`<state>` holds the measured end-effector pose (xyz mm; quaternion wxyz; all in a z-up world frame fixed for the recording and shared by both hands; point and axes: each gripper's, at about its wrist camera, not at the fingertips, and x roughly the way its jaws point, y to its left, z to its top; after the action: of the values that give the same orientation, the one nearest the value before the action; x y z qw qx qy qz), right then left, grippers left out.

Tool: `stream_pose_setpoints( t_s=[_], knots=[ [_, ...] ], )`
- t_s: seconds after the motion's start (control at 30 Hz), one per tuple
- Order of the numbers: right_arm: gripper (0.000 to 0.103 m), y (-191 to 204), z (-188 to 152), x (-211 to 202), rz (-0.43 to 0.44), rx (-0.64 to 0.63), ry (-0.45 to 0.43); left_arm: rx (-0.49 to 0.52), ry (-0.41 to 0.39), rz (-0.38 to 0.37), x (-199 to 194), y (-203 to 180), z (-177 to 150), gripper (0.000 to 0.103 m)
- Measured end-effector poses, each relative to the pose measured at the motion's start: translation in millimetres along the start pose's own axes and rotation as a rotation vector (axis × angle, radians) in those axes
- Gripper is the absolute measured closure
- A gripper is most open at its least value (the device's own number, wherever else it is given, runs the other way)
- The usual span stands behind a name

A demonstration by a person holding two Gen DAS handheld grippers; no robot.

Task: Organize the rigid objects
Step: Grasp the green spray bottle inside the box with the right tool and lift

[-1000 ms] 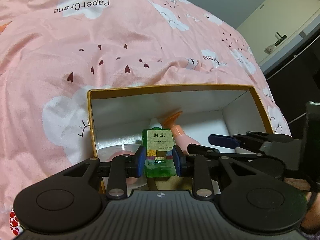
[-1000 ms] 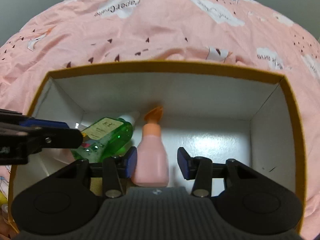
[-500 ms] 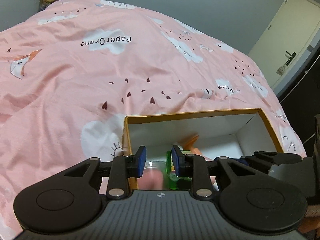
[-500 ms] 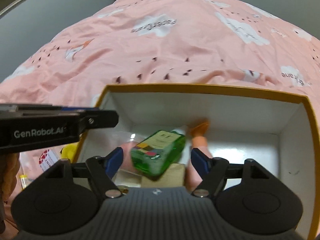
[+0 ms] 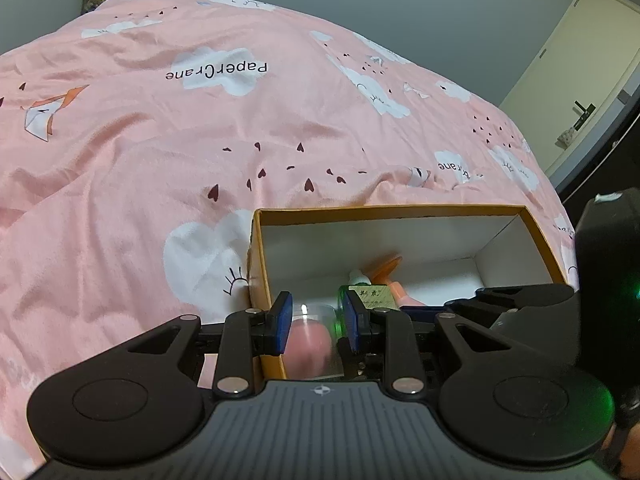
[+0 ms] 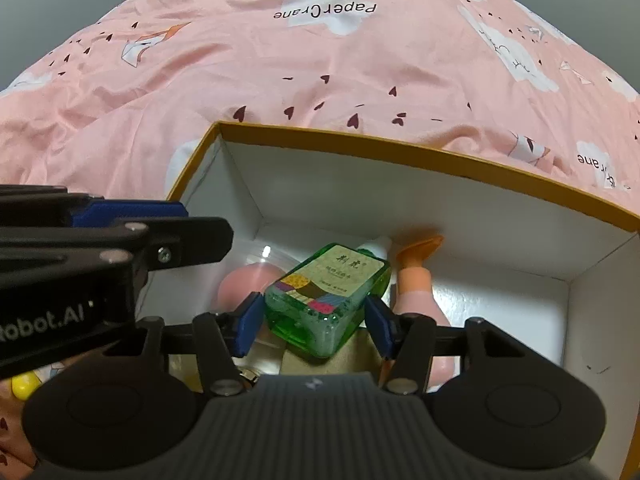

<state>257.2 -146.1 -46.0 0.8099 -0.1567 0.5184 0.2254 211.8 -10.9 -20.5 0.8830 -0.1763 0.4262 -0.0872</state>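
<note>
An open box [image 6: 400, 152] with a yellow rim and white inside lies on the pink bed; it also shows in the left wrist view [image 5: 384, 212]. Inside lie a green bottle [image 6: 328, 296] with a patterned label, a pink spray bottle [image 6: 416, 280] with an orange nozzle, and a pink round item [image 6: 244, 284] under a clear lid. My right gripper [image 6: 312, 328] is open above the box, its pads on either side of the green bottle without touching it. My left gripper [image 5: 316, 320] is open and empty over the box's near left corner.
The pink cloud-print bedspread [image 5: 200, 140] surrounds the box. A yellow item [image 6: 24, 384] lies outside the box at the left. A door [image 5: 580, 80] and a grey wall stand beyond the bed at the right. The left gripper's body [image 6: 100, 264] reaches across the right wrist view.
My left gripper let go of the green bottle and pulled back and up out of the box. The bottle now lies tilted in the box. My right gripper rose, opened wider and shifted left over it.
</note>
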Motion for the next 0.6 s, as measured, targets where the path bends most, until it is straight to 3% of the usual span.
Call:
stream_pose_setpoints(
  t_s=[0.07, 0.2, 0.27, 0.6],
  knots=[
    [0.050, -1.9, -0.6, -3.5, -0.013, 0.003, 0.000, -0.001, 0.005, -0.003, 2.1, -0.6, -0.9, 0.073],
    [0.040, 7.5, 0.8, -0.2, -0.059, -0.041, -0.003, -0.017, 0.016, -0.005, 6.2, 0.1, -2.6, 0.073],
    [0.046, 12.1, 2.4, 4.8, -0.053, -0.058, 0.001, -0.020, 0.019, -0.001, 6.6, 0.7, -3.1, 0.073],
    [0.051, 1.5, -6.2, -20.7, -0.034, -0.069, -0.043, -0.033, 0.026, -0.030, 7.0, -0.7, -3.8, 0.073]
  ],
)
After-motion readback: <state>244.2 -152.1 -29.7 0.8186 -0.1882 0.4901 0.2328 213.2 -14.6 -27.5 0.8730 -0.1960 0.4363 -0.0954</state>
